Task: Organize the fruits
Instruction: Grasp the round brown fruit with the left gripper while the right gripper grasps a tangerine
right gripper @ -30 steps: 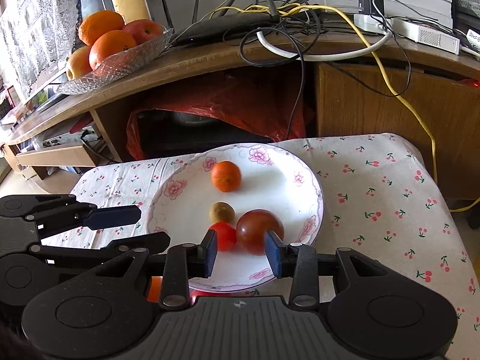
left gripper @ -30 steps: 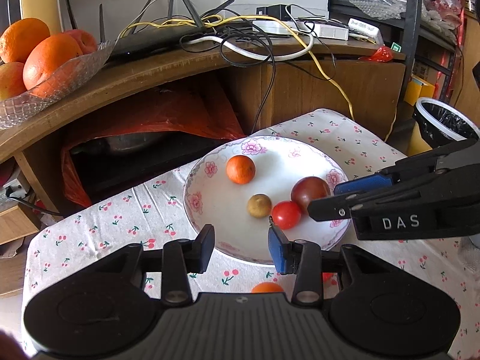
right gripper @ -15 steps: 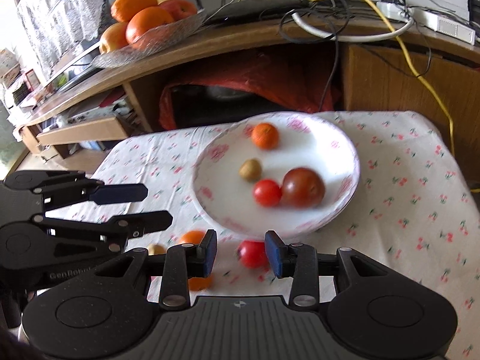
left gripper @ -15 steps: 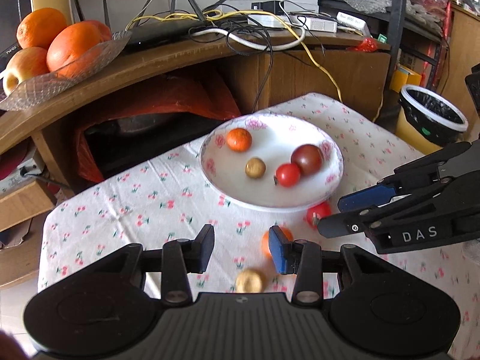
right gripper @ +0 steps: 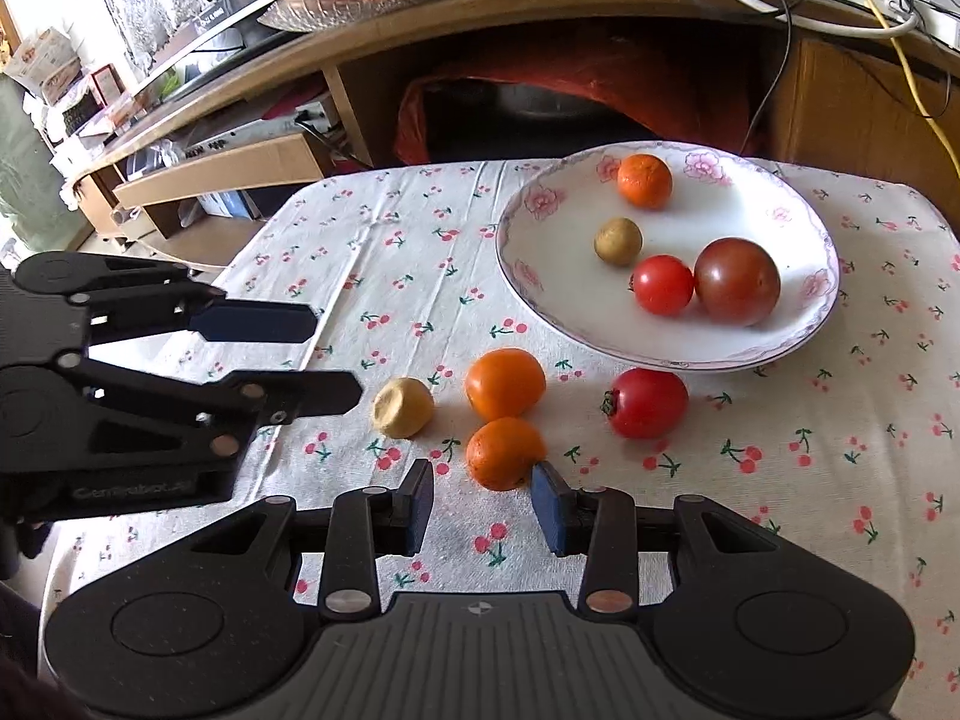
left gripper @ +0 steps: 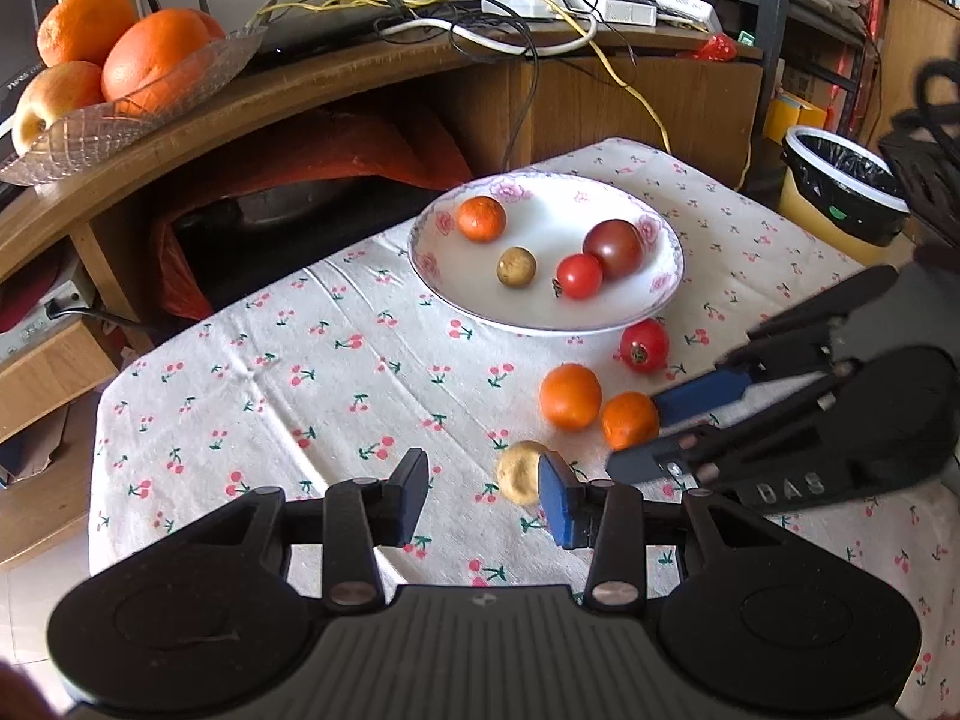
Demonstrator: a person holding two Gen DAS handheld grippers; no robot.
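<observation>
A white floral plate (right gripper: pixel 798 336) sits in the upper right of the right wrist view, on a cherry-print tablecloth (right gripper: pixel 384 276). In it lie a small orange (right gripper: pixel 644 180) toward the far rim, a brownish-yellow round fruit (right gripper: pixel 618 241) near the middle, and a red tomato (right gripper: pixel 663 285) touching a larger dark purplish tomato (right gripper: pixel 737 281).

Four more fruits lie on the cloth below the plate. A second red tomato (right gripper: pixel 647 402) rests just beside the plate's near rim. To its left are two oranges, the upper one (right gripper: pixel 505 383) touching the lower one (right gripper: pixel 504 453), and further left a pale yellow fruit with a dented end (right gripper: pixel 403 407).

The right gripper (right gripper: pixel 482 507) hangs at the bottom centre of its own view with its blue-padded jaws parted and nothing between them; the lower orange sits just ahead of the gap, partly overlapped by the right pad. The left gripper (right gripper: pixel 327 354) reaches in from the left edge of that view, also spread apart and empty, its lower fingertip close to the pale yellow fruit.

In the left wrist view the same pale yellow fruit (left gripper: pixel 521 471) appears just beside the left gripper's right pad. A glass bowl (left gripper: pixel 144 114) holding large oranges stands on the wooden shelf (left gripper: pixel 360 78) at upper left.
</observation>
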